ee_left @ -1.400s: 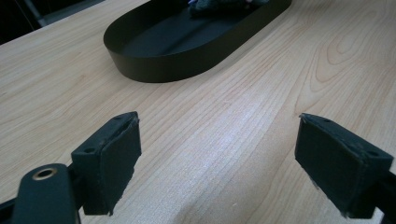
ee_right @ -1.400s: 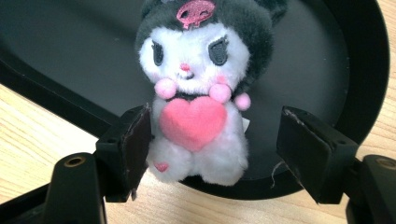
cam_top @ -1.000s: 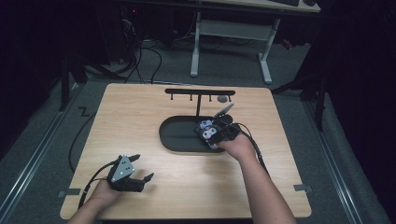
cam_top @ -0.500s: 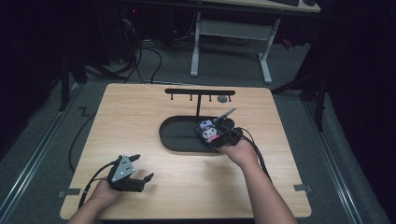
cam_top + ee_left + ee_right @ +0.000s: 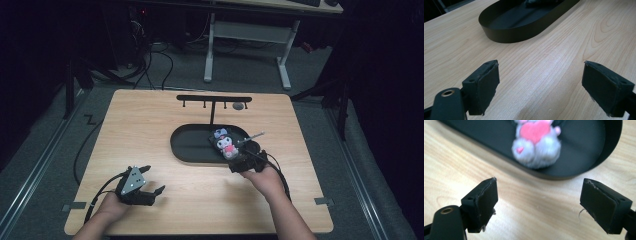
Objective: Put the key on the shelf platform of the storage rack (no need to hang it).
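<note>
A small grey plush toy (image 5: 224, 142) with a pink heart lies in the right end of a black oval tray (image 5: 192, 145). My right gripper (image 5: 239, 160) hovers over the bare wood just off the tray's near rim. It is open and holds nothing. In the right gripper view, the toy (image 5: 536, 143) sits blurred inside the tray (image 5: 584, 167), beyond the gripper (image 5: 539, 202) and its wide-apart jaws. My left gripper (image 5: 153, 180) rests at the front left of the table, open. In the left gripper view the tray (image 5: 519, 30) lies ahead of this empty gripper (image 5: 541, 85).
A black rack (image 5: 214, 100) with several hooks stands behind the tray, near the table's far edge. The wooden table (image 5: 135, 130) has bare room to the left and along the front. Cables trail from both grippers. A desk frame stands on the floor beyond.
My right gripper has drawn back from over the tray toward the person, and the plush toy stays lying in the tray. The left gripper has not moved.
</note>
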